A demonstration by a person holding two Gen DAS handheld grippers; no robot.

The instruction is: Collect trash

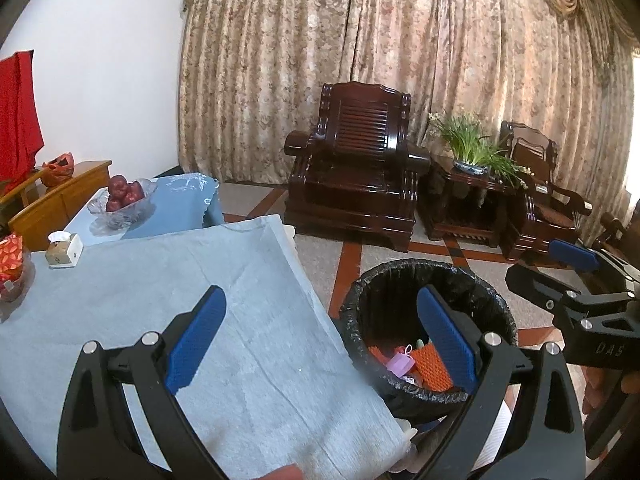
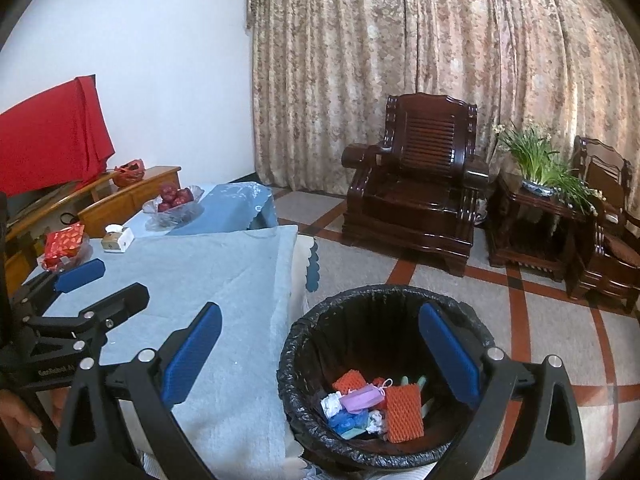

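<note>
A bin lined with a black bag [image 1: 380, 308] [image 2: 360, 332] stands on the floor by the table's right edge. Inside lie orange foam nets [image 1: 428, 364] [image 2: 404, 412], a purple item [image 2: 360, 398], crumpled white paper [image 2: 331, 403] and a blue wrapper [image 2: 346, 420]. My left gripper [image 1: 320, 296] [image 2: 104, 286] is open and empty, straddling the cloth edge and the bin. My right gripper [image 2: 320, 312] [image 1: 556, 268] is open and empty above the bin's near rim. The light blue tablecloth [image 1: 200, 280] [image 2: 200, 272] shows no loose trash.
At the table's far end sit a tissue box [image 1: 64, 248] [image 2: 118, 239], a glass bowl of apples [image 1: 124, 196] [image 2: 174, 200] and a dish with red packets [image 2: 64, 246]. Beyond the bin stand a dark wooden armchair [image 1: 356, 168] [image 2: 416, 184] and a potted plant [image 1: 468, 140] [image 2: 536, 160].
</note>
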